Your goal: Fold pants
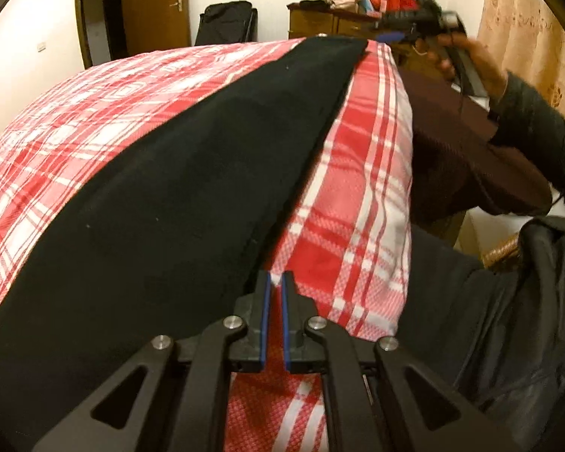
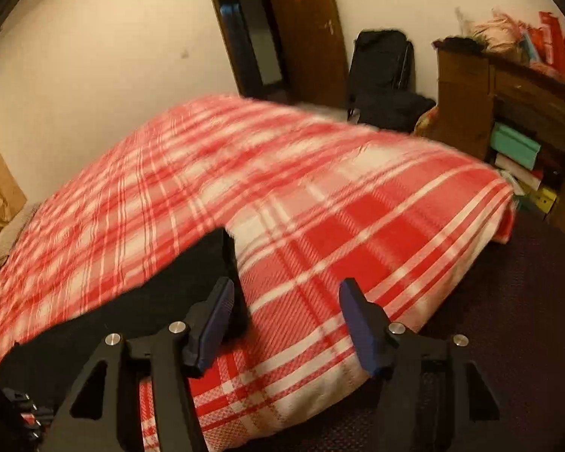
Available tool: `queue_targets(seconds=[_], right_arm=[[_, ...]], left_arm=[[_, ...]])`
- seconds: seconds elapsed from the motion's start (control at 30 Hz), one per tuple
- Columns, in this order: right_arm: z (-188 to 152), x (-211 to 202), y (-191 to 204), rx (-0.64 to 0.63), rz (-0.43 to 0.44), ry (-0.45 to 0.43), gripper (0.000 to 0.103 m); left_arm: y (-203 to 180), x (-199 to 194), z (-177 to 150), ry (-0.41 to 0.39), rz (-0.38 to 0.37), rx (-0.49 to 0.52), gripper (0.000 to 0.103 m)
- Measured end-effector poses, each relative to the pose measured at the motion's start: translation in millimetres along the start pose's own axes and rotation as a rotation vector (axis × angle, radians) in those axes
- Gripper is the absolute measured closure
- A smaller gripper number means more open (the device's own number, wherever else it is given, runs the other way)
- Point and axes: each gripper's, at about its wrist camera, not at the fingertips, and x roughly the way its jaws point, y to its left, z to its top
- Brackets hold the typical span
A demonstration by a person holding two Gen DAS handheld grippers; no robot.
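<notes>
Black pants (image 1: 162, 196) lie stretched out flat on a red and white plaid bed cover (image 1: 358, 203), running from near my left gripper to the far edge. My left gripper (image 1: 276, 282) is nearly shut with a thin gap, at the pants' near right edge, holding nothing that I can see. In the right wrist view one end of the pants (image 2: 169, 293) lies at the lower left. My right gripper (image 2: 286, 293) is open and empty above the cover, just right of that end. It also shows in the left wrist view (image 1: 391, 35), held by a hand beyond the pants' far end.
The bed's edge (image 2: 414, 320) drops to dark carpet (image 2: 508, 339) on the right. A wooden dresser (image 2: 508, 90) with clutter, a black chair (image 2: 384, 75) and a door (image 2: 305, 30) stand at the back. The person's dark sleeve (image 1: 538, 143) is at the right.
</notes>
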Motion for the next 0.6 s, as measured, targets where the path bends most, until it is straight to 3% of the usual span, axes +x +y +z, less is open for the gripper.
queue_targets(seconds=[0.1,0.3,0.37,0.43,0.5,0.6], right_arm=[[14,0,17,-0.049,0.046,0.001,0.043],[34,50,44,-0.091,0.097,0.091,0.044],[33,75,48,-0.092,0.104,0.160,0.052],[28,94,53,-0.116,0.081,0.215,0.084],[25,101,58,-0.154,0.030,0.210,0.091],[27,107,48,-0.138,-0.037,0.201,0.092]], left_arm=[[1,-7,4,-0.033,-0.001,-0.010,0.098],[7,-21,18,-0.126,0.015,-0.043,0.077],[9,-16,17,-0.122,0.017,-0.049,0.067],[9,-4,15,-0.085,-0.004,-0.052,0.066],[8,4,10,-0.062,-0.006,-0.048,0.065],[6,4,7,-0.074,-0.022,-0.049,0.056]])
